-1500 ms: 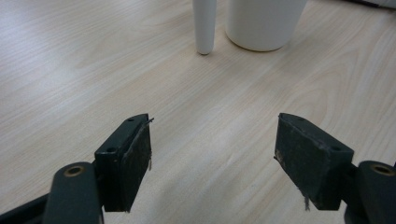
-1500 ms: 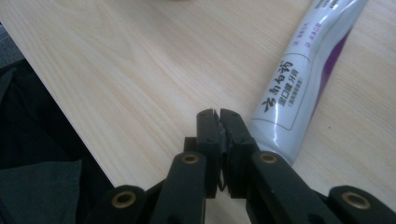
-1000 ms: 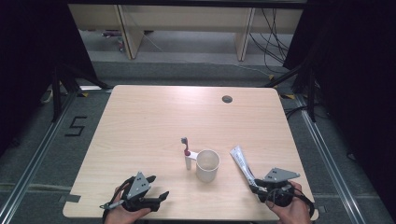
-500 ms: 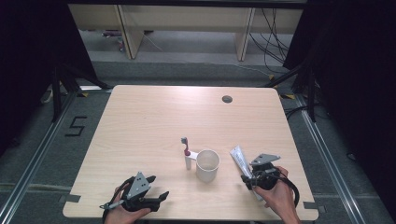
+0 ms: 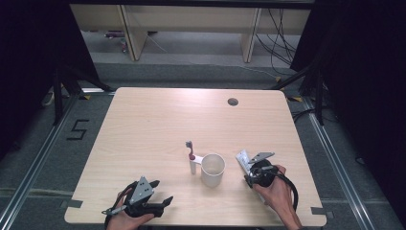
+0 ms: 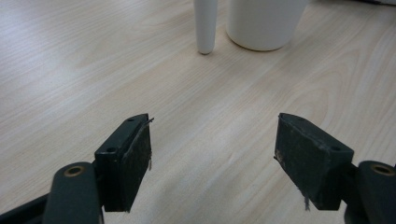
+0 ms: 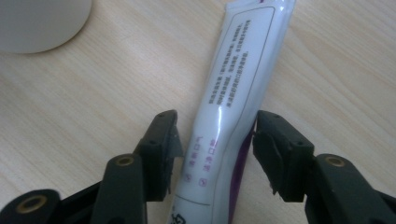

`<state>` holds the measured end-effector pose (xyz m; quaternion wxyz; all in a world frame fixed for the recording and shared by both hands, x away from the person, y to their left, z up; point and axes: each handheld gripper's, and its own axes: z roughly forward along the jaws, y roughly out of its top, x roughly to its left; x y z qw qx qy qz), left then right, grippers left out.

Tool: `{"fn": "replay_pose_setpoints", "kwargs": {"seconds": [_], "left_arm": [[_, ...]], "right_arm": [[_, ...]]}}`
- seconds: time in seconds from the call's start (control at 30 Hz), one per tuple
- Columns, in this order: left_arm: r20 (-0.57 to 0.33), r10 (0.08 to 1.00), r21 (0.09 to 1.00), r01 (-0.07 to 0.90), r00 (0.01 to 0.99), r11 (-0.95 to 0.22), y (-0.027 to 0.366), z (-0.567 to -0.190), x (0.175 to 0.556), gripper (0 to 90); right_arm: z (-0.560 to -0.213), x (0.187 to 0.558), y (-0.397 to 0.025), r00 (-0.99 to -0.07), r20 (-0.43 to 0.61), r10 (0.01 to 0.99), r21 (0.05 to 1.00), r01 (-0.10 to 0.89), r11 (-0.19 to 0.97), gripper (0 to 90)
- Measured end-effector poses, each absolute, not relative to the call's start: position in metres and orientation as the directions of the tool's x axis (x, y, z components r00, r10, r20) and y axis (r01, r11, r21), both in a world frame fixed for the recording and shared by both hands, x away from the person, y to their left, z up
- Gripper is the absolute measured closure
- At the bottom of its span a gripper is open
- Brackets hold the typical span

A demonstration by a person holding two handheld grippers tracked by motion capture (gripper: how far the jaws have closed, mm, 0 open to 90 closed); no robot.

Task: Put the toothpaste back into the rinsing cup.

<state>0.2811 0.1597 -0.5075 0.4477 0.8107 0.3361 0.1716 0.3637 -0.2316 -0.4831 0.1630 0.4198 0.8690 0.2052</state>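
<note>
A white toothpaste tube (image 7: pixel 233 70) lies flat on the wooden table (image 5: pixel 158 124), right of a white cup (image 5: pixel 213 168). My right gripper (image 7: pixel 217 140) straddles the tube's lower end, both pads pressed against its sides, shut on it. From above, the tube (image 5: pixel 243 158) sticks out past the right gripper (image 5: pixel 250 173) toward the far side. A toothbrush (image 5: pixel 191 155) with a white handle and red neck lies just left of the cup. My left gripper (image 6: pixel 212 154) stands open and empty above bare wood, with the toothbrush handle (image 6: pixel 205 25) and the cup (image 6: pixel 264 23) ahead of it.
The left gripper (image 5: pixel 161 190) rests near the table's front edge, left of the cup. A small round hole (image 5: pixel 233 101) sits at the table's far right. Beyond the far edge stand wooden shelf legs and cables on the floor.
My right gripper has moved left and forward from the front right corner onto the tube and closed on it. The left gripper has stayed put.
</note>
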Motion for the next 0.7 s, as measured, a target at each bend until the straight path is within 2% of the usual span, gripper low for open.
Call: {"fn": "replay_pose_setpoints", "kwargs": {"seconds": [0.27,0.37,0.7], "left_arm": [[-0.024,0.701,0.837,0.397,0.713,-0.375,0.159,-0.508,0.281,26.8],[-0.016,0.699,0.834,0.396,0.715,-0.385,0.159,-0.508,0.281,26.8],[-0.025,0.699,0.837,0.397,0.715,-0.376,0.158,-0.508,0.281,26.8]], "right_arm": [[-0.481,0.366,-0.232,-0.575,-0.084,0.814,0.472,0.696,0.541,61.1],[-0.476,0.367,-0.233,-0.570,-0.093,0.817,0.473,0.696,0.540,68.4],[-0.475,0.377,-0.231,-0.577,-0.081,0.813,0.436,0.712,0.550,68.7]]}}
